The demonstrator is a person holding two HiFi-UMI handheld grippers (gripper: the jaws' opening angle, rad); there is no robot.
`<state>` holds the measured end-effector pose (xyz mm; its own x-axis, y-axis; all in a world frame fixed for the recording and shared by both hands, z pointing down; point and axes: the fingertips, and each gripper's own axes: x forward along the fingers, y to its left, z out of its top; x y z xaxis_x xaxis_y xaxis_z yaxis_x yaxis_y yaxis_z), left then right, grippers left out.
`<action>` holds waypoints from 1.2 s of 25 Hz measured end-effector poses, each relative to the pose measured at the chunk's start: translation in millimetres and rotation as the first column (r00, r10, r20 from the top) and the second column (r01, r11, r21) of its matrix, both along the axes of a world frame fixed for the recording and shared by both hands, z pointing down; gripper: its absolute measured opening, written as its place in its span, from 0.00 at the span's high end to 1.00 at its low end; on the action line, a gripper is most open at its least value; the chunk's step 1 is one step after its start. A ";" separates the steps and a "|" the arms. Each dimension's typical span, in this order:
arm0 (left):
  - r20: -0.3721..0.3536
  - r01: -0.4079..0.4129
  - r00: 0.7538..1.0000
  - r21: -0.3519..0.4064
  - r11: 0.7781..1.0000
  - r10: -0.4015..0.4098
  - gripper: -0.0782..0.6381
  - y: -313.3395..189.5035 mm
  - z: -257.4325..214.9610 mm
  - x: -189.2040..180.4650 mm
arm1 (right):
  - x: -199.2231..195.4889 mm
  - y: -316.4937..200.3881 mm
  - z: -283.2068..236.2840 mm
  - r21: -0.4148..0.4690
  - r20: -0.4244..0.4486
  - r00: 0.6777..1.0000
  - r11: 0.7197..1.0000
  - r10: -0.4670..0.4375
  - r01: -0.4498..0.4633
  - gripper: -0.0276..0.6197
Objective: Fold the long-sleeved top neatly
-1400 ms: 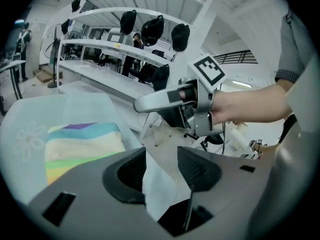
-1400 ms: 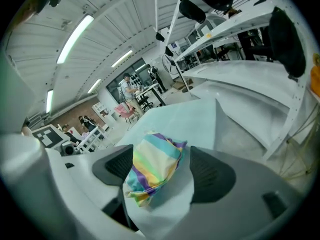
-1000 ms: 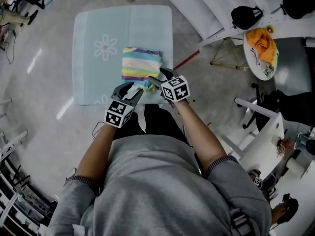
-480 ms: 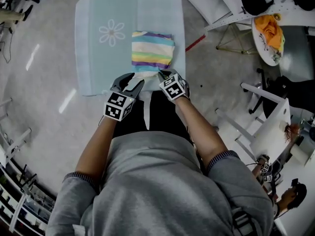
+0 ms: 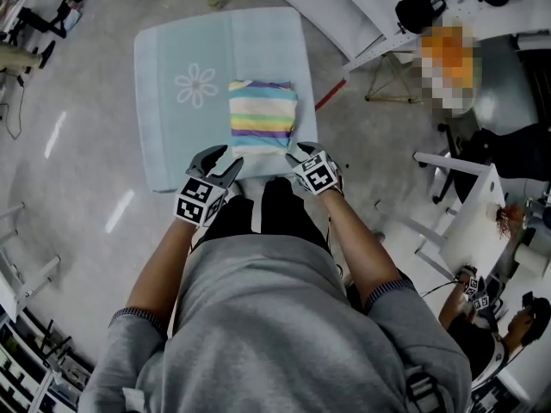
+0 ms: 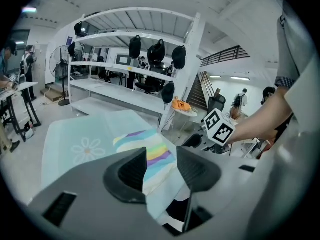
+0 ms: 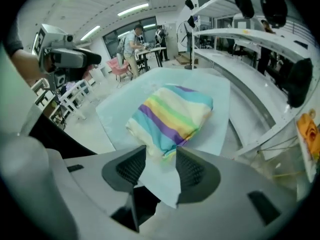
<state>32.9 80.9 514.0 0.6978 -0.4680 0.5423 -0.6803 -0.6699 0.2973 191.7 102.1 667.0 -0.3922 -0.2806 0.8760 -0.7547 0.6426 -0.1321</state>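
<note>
Both straddle the soft pale-blue mat, jaws apart: left hand-held gripper, right hand-held gripper (jaws just opening); the striped top lies folded rectangular.

Striped top: soft matt cloth. Mat, flower print at 10 o'clock: matt fabric. Floor: smooth, glossy. Left gripper pads: matt ribbed plastic.

One striped top, one blue mat, two tongs: left tongs, right tongs.
</note>
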 end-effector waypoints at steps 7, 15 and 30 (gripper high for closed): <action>-0.059 0.023 0.998 0.171 0.985 -0.013 0.60 -26.0 -84.9 -3.3 | -30.9 -36.3 -173.0 0.265 0.294 0.955 0.963 -0.040 -0.041 0.59; -0.168 0.080 0.986 0.389 0.918 -0.015 0.63 -45.0 -206.0 -0.8 | -60.6 -53.5 -347.0 0.491 0.453 0.870 0.869 -0.194 -0.062 0.59; -0.283 0.161 0.959 0.585 0.794 0.014 0.87 -43.5 -323.5 6.6 | -71.3 -50.5 -445.5 0.639 0.490 0.816 0.763 -0.306 -0.098 0.80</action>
